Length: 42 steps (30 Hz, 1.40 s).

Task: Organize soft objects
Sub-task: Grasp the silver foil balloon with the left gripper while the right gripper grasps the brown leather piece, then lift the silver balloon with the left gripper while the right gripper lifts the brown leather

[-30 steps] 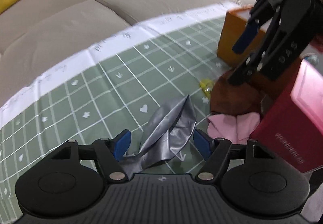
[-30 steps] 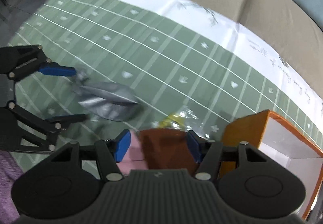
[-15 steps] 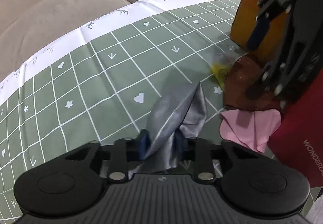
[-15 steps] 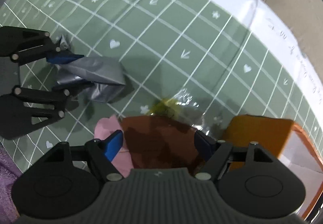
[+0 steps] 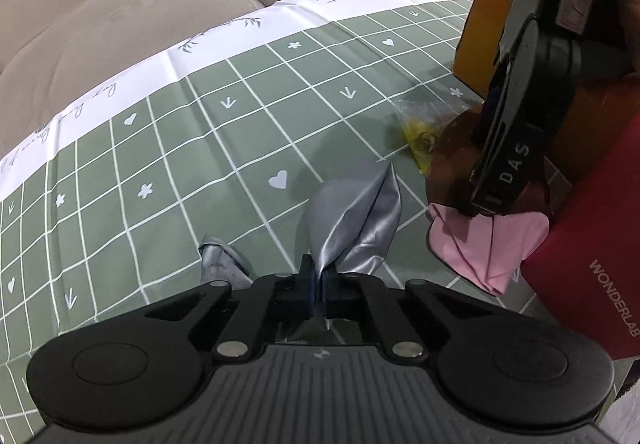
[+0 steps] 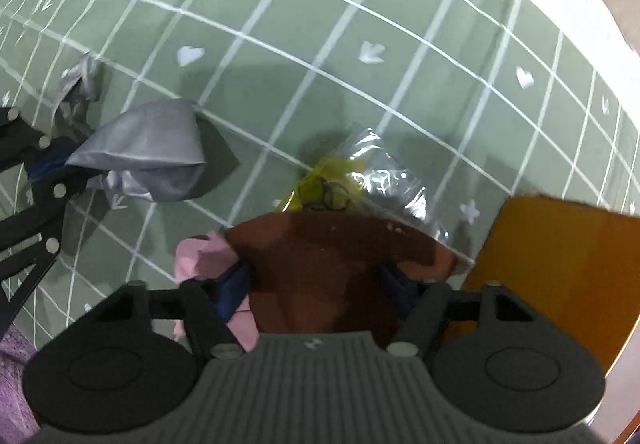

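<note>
The left tongs (image 5: 319, 290) are pinched tight together, while the right tongs (image 6: 316, 284) are spread wide and angled steeply downward.

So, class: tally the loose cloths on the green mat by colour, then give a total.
Grey cloth: 1
Brown cloth: 1
Pink cloth: 1
Total: 3

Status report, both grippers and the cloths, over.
Left gripper shut on silver cloth. Right gripper open, straddling brown cloth. Pink cloth underneath.
</note>
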Motion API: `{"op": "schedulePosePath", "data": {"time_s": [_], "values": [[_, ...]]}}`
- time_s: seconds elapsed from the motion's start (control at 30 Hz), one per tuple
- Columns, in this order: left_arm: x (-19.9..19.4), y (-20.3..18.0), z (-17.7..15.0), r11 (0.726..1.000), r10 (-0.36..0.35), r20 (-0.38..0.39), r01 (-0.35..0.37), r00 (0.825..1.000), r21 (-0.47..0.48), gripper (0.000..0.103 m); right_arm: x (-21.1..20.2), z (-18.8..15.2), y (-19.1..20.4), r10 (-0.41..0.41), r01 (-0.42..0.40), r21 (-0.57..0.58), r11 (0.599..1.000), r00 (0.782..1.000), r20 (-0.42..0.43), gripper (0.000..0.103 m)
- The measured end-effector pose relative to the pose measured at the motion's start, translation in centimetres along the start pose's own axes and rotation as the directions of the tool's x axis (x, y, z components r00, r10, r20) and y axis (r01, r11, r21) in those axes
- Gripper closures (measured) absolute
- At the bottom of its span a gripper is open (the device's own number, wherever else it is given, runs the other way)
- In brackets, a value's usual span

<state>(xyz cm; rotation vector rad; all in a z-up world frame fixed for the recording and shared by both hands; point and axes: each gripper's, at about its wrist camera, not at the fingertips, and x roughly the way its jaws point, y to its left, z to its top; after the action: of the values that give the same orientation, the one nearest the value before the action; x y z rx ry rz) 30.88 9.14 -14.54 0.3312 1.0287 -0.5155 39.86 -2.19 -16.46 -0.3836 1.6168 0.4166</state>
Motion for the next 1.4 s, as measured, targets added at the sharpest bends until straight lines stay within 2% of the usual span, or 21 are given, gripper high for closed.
{"op": "schedulePosePath", "data": {"time_s": [0.03,0.1,0.17,0.27,0.4,0.57,0.63,0.67,0.8,0.93,1.03,1.1,1.17,1.37,1.4], "values": [[-0.2,0.1,-0.1,1.000,0.000,0.002,0.000,1.000,-0.008,0.100,-0.2,0.0,0.4,-0.002,0.002,-0.013,1.000,1.000,0.007,0.050],[-0.5,0.4,-0.3,1.000,0.003,0.003,-0.003,1.000,-0.026,0.100,-0.6,-0.1,1.3,0.000,0.001,-0.038,0.999,1.000,0.016,0.073],[-1.0,0.8,-0.8,0.999,0.008,0.006,-0.007,1.000,-0.049,0.100,-0.9,-0.1,2.4,0.003,-0.001,-0.059,0.998,1.000,0.025,0.088],[-1.7,1.3,-1.6,0.997,0.028,0.001,-0.028,1.000,-0.078,0.100,-1.1,-0.3,4.3,-0.021,0.026,-0.109,0.994,0.998,0.055,0.093],[-2.7,2.0,-3.0,0.992,0.045,-0.022,-0.047,0.999,-0.114,0.100,-1.4,-0.2,7.2,0.074,-0.065,-0.122,0.990,0.995,0.070,0.095],[-4.0,2.8,-5.0,0.983,0.062,-0.065,-0.072,0.996,-0.171,0.101,-1.6,0.3,11.3,0.176,-0.166,-0.142,0.976,0.982,0.064,0.092],[-4.6,3.1,-5.8,0.978,0.058,-0.070,-0.071,0.996,-0.195,0.101,-2.0,0.2,12.3,0.182,-0.169,-0.165,0.972,0.981,0.073,0.076],[-4.8,3.1,-6.1,0.977,0.061,-0.070,-0.074,0.996,-0.202,0.101,-2.3,0.0,12.7,0.179,-0.163,-0.173,0.971,0.981,0.080,0.067],[-6.0,3.0,-7.1,0.970,0.060,-0.055,-0.072,0.997,-0.232,0.101,-3.5,-0.8,13.3,0.151,-0.132,-0.174,0.976,0.983,0.104,0.053],[-6.9,2.5,-7.6,0.966,0.045,-0.035,-0.053,0.998,-0.253,0.101,-2.9,-2.1,12.8,0.121,-0.105,-0.189,0.976,0.990,0.073,0.046],[-7.2,2.1,-7.7,0.964,0.040,-0.026,-0.046,0.999,-0.262,0.101,-1.7,-2.6,13.3,0.065,-0.051,-0.199,0.979,0.996,0.062,0.047],[-7.4,2.0,-7.8,0.962,0.038,-0.022,-0.042,0.999,-0.270,0.101,-1.0,-2.7,13.2,0.043,-0.032,-0.189,0.982,0.997,0.059,0.058],[-7.6,2.0,-7.8,0.960,0.036,-0.015,-0.039,0.999,-0.276,0.101,-1.0,-3.0,13.1,0.042,-0.027,-0.189,0.982,0.996,0.073,0.065],[-8.4,2.0,-8.0,0.960,0.035,0.004,-0.032,0.999,-0.278,0.100,-3.0,-3.1,11.8,0.112,-0.101,-0.166,0.981,0.992,0.060,0.103],[-8.5,2.0,-7.9,0.960,0.036,0.006,-0.033,0.999,-0.277,0.101,-3.5,-3.0,11.7,0.111,-0.098,-0.172,0.980,0.992,0.065,0.103]]}}
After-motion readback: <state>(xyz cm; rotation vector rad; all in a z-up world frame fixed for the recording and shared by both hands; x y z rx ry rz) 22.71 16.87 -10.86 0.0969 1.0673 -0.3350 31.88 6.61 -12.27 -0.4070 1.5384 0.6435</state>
